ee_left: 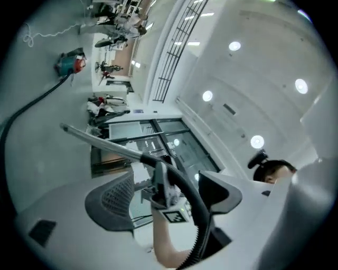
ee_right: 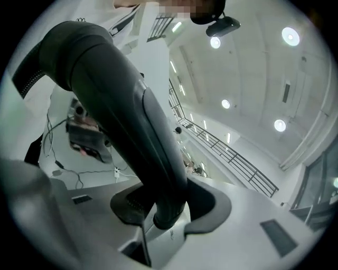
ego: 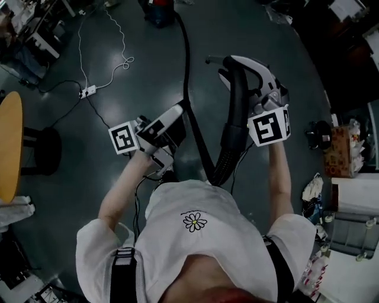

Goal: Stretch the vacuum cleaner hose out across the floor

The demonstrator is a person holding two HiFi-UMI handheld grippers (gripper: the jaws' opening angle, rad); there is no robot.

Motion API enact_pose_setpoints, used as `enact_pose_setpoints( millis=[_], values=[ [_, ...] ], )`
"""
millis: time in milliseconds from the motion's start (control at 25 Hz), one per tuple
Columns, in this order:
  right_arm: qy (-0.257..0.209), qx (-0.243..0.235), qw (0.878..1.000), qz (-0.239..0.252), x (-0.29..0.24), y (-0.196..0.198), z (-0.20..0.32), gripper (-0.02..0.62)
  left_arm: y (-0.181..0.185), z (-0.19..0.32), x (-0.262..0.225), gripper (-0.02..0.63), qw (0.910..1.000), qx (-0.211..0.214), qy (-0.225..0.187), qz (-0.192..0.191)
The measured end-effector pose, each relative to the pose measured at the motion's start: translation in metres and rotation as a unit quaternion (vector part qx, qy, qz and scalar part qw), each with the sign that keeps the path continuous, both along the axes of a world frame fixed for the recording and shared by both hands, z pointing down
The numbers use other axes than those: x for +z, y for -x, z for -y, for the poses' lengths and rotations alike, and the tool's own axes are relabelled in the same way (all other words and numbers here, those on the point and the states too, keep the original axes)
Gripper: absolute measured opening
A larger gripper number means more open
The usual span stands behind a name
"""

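The black vacuum hose (ego: 190,112) runs from the vacuum cleaner (ego: 159,13) at the top of the head view down the floor to my feet, then bends up into its thick curved handle (ego: 238,109). My right gripper (ego: 251,80) is shut on that handle (ee_right: 132,121), whose tube fills the right gripper view between the pads. Just left of the hose, my left gripper (ego: 172,127) stands open with nothing between its fingers. The left gripper view, past its own gripper (ee_left: 163,196), shows the hose (ee_left: 31,108), the vacuum cleaner (ee_left: 68,62) and the metal wand (ee_left: 100,140).
A white cable and power strip (ego: 87,90) lie on the dark floor at upper left. A yellow round table (ego: 9,145) and a black stool (ego: 44,151) stand at the left. Boxes and clutter (ego: 340,151) line the right side.
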State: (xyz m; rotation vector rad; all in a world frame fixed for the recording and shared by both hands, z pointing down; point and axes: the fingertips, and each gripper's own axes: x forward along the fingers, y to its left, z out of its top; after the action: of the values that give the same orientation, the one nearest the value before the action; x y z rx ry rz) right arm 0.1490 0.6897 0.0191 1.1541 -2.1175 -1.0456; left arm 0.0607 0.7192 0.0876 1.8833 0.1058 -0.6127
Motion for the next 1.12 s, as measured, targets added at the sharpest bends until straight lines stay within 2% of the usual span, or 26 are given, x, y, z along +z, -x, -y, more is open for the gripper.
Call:
enact_pose_setpoints(
  millis=[80, 240, 320, 440, 600, 680, 720, 760, 800, 840, 880, 920, 960, 1000, 1040, 1080, 1120],
  values=[
    [-0.011, -0.018, 1.0, -0.009, 0.001, -0.01, -0.039, 0.172, -0.043, 0.01, 0.019, 0.362, 0.9986, 0.025, 0.024, 0.039],
    [-0.023, -0.044, 0.997, -0.057, 0.02, -0.027, -0.129, 0.173, -0.14, -0.008, 0.038, 0.362, 0.9926, 0.067, 0.083, 0.058],
    [-0.025, -0.047, 0.996, -0.078, 0.036, -0.045, -0.168, 0.173, -0.178, -0.032, 0.041, 0.365, 0.9894, 0.083, 0.118, 0.021],
    [-0.003, -0.056, 0.996, -0.067, 0.053, -0.064, -0.215, 0.173, -0.216, -0.072, 0.048, 0.365, 0.9758, 0.107, 0.181, -0.061],
    [0.036, -0.081, 0.993, -0.081, 0.077, -0.04, -0.248, 0.173, -0.237, -0.085, 0.066, 0.364, 0.959, 0.116, 0.243, -0.087],
    [0.045, -0.085, 0.993, -0.068, 0.081, -0.052, -0.259, 0.185, -0.252, -0.092, 0.058, 0.355, 0.9585, 0.123, 0.235, -0.104],
    [0.046, -0.078, 0.994, -0.055, 0.08, -0.067, -0.264, 0.187, -0.26, -0.094, 0.049, 0.325, 0.9605, 0.124, 0.222, -0.112],
    [0.052, -0.057, 0.997, -0.028, 0.077, -0.089, -0.267, 0.187, -0.266, -0.095, 0.037, 0.283, 0.9634, 0.124, 0.206, -0.119],
    [0.061, -0.022, 0.998, 0.027, 0.073, -0.119, -0.271, 0.187, -0.268, -0.094, 0.023, 0.255, 0.9671, 0.123, 0.185, -0.124],
    [0.067, 0.025, 0.991, 0.111, 0.065, -0.158, -0.275, 0.187, -0.267, -0.093, 0.009, 0.221, 0.9713, 0.121, 0.163, -0.124],
    [0.069, 0.073, 0.972, 0.214, 0.053, -0.199, -0.282, 0.187, -0.264, -0.091, -0.003, 0.186, 0.9761, 0.117, 0.139, -0.119],
    [0.072, 0.112, 0.938, 0.319, 0.039, -0.237, -0.292, 0.187, -0.263, -0.091, -0.013, 0.152, 0.981, 0.112, 0.117, -0.107],
    [0.081, 0.131, 0.899, 0.411, 0.024, -0.265, -0.304, 0.187, -0.264, -0.094, -0.024, 0.114, 0.9854, 0.107, 0.095, -0.092],
    [0.098, 0.128, 0.864, 0.476, 0.011, -0.28, -0.32, 0.187, -0.269, -0.101, -0.035, 0.071, 0.9893, 0.103, 0.068, -0.077],
    [0.121, 0.111, 0.843, 0.512, 0.003, -0.281, -0.335, 0.187, -0.274, -0.113, -0.047, 0.048, 0.9925, 0.098, 0.035, -0.063],
    [0.147, 0.095, 0.835, 0.521, 0.002, -0.271, -0.347, 0.187, -0.279, -0.125, -0.059, 0.043, 0.9944, 0.093, -0.004, -0.051],
    [0.172, 0.09, 0.839, 0.509, 0.007, -0.254, -0.351, 0.187, -0.282, -0.135, -0.071, 0.043, 0.9942, 0.09, -0.04, -0.044]
  ],
)
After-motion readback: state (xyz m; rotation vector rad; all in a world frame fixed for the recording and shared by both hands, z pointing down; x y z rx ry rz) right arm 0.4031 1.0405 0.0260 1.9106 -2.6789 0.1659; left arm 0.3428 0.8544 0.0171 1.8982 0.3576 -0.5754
